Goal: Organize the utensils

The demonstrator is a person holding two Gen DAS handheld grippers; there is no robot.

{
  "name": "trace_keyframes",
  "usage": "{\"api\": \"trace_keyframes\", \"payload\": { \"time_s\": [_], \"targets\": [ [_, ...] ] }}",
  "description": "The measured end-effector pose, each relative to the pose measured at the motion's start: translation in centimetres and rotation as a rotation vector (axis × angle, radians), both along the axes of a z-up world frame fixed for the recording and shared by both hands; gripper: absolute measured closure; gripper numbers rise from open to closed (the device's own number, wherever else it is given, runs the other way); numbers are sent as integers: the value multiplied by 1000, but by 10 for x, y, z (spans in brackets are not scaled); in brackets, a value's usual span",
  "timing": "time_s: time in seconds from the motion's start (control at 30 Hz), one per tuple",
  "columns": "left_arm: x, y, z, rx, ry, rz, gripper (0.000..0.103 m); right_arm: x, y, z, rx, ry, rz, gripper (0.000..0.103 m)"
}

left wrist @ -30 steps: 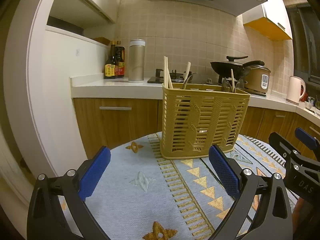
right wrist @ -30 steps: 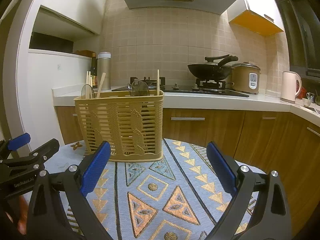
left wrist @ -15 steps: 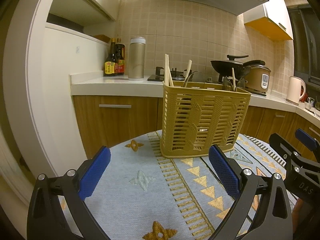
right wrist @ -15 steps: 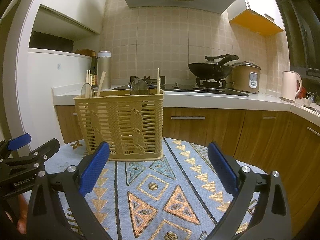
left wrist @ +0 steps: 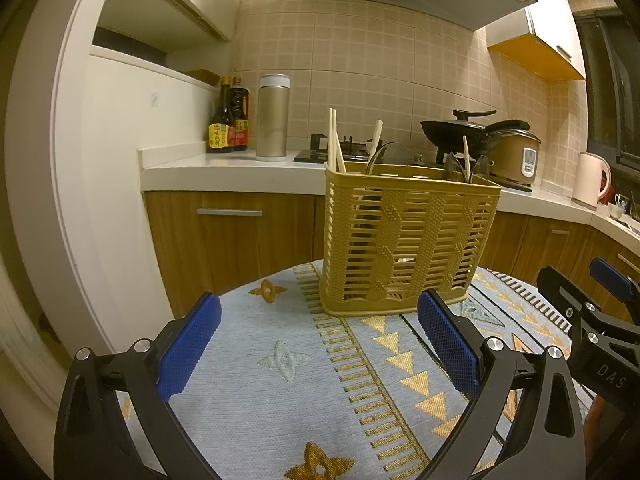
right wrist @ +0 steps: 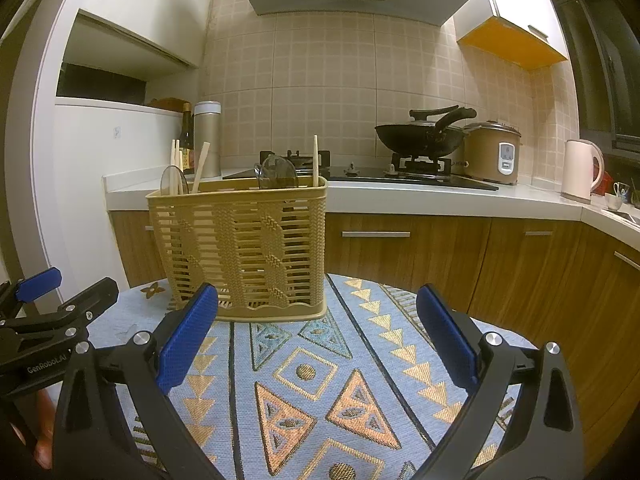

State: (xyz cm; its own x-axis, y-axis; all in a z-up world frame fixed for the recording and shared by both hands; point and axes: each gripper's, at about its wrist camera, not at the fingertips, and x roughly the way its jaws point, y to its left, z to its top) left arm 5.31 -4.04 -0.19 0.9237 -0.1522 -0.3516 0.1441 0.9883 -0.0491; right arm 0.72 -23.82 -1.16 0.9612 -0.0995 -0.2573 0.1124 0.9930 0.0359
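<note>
A yellow slatted utensil basket [left wrist: 404, 240] stands upright on the patterned tablecloth [left wrist: 288, 364]; it also shows in the right wrist view [right wrist: 240, 248]. Wooden chopsticks [left wrist: 334, 140] and clear spoons [left wrist: 476, 166] stick up out of it, as in the right wrist view, chopsticks [right wrist: 315, 160] and spoons [right wrist: 276, 172]. My left gripper [left wrist: 316, 344] is open and empty, in front of the basket. My right gripper [right wrist: 316, 344] is open and empty, also short of the basket. Each gripper shows at the edge of the other's view.
Behind the table runs a white counter [right wrist: 420, 196] with wooden cabinets below. On it stand sauce bottles [left wrist: 228, 120], a steel canister [left wrist: 273, 118], a wok [right wrist: 424, 132], a rice cooker [right wrist: 494, 152] and a kettle [right wrist: 578, 170].
Both grippers have barely moved. The basket sits slightly lower in the left wrist view; nothing was taken hold of or let go.
</note>
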Motion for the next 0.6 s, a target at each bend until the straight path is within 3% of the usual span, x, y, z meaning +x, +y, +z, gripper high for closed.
{"api": "trace_keyframes", "payload": {
  "time_s": [0.6],
  "targets": [
    [0,-1,-1,2,-1,-5,8,0,1,-1,-2,-1,-1,8]
  ]
}}
